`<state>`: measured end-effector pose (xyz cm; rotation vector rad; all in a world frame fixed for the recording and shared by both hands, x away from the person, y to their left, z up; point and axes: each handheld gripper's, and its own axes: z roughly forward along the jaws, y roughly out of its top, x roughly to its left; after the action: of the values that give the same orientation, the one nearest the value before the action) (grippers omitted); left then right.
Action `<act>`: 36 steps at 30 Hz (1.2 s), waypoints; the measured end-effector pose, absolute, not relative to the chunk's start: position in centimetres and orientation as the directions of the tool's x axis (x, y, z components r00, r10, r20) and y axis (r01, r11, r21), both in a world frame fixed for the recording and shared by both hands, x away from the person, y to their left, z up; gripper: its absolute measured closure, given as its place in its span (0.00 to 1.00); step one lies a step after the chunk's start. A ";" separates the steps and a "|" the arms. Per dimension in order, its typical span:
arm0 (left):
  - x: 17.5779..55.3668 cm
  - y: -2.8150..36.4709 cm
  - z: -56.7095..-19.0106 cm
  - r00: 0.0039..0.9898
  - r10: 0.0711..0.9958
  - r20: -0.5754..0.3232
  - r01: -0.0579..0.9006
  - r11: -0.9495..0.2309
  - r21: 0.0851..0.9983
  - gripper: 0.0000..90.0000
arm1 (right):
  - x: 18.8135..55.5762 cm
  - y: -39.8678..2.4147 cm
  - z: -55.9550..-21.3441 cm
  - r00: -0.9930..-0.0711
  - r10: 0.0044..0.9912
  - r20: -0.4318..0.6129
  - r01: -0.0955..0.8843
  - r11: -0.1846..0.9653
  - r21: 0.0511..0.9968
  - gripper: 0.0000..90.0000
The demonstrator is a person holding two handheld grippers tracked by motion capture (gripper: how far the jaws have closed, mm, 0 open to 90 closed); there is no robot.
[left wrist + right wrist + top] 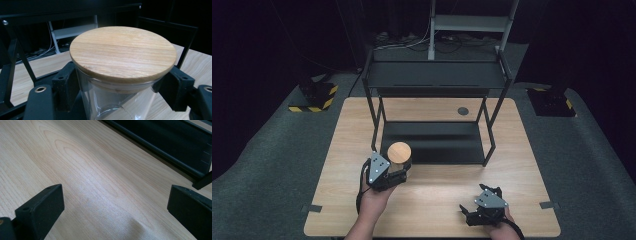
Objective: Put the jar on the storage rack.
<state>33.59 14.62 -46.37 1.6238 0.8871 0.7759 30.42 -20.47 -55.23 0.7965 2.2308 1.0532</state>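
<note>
Left gripper jaws clamp glass jar under wooden lid; smooth glass may slip, or lid clip black shelf rack. Right gripper jaws wide apart, empty, over table.

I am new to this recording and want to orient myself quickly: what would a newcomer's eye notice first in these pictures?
First comes the glass jar with its round wooden lid, clamped between the jaws of the left gripper near the table's front left, just before the black shelf rack. Next, the right gripper rests at the front right of the wooden table, jaws wide apart with nothing between them.
</note>
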 end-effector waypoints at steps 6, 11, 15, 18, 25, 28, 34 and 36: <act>33.9 14.4 -46.3 0.509 0.860 0.042 0.159 -0.141 0.977 0.29 | 30.4 -20.5 -55.2 -0.678 0.702 -0.218 0.277 0.519 0.809 0.00; 34.1 14.4 -46.3 0.506 0.862 0.038 0.159 -0.136 0.978 0.29 | 30.4 -20.5 -55.2 -0.679 0.701 -0.218 0.276 0.519 0.809 0.00; 34.3 14.3 -46.3 0.504 0.863 0.038 0.158 -0.135 0.978 0.29 | 30.4 -20.5 -55.2 -0.678 0.702 -0.218 0.276 0.518 0.810 0.00; 34.4 14.2 -46.3 0.504 0.863 0.038 0.158 -0.135 0.978 0.29 | 30.4 -20.5 -55.2 -0.679 0.702 -0.217 0.276 0.518 0.810 0.00; 34.8 13.9 -46.5 0.506 0.862 0.039 0.158 -0.136 0.978 0.29 | 30.4 -20.5 -55.2 -0.679 0.702 -0.217 0.276 0.517 0.810 0.00; 35.0 13.7 -46.5 0.506 0.861 0.042 0.155 -0.139 0.978 0.29 | 30.4 -20.5 -55.2 -0.679 0.702 -0.216 0.277 0.517 0.810 0.00; 35.3 13.4 -46.4 0.505 0.862 0.043 0.150 -0.137 0.979 0.29 | 30.4 -20.5 -55.2 -0.679 0.702 -0.215 0.276 0.516 0.811 0.00; 35.4 13.3 -46.3 0.505 0.862 0.041 0.151 -0.135 0.979 0.29 | 30.4 -20.5 -55.2 -0.679 0.702 -0.214 0.277 0.515 0.811 0.00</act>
<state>35.42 13.28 -46.34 1.6104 0.8880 0.7810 30.42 -20.53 -55.21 0.7974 2.2294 1.0601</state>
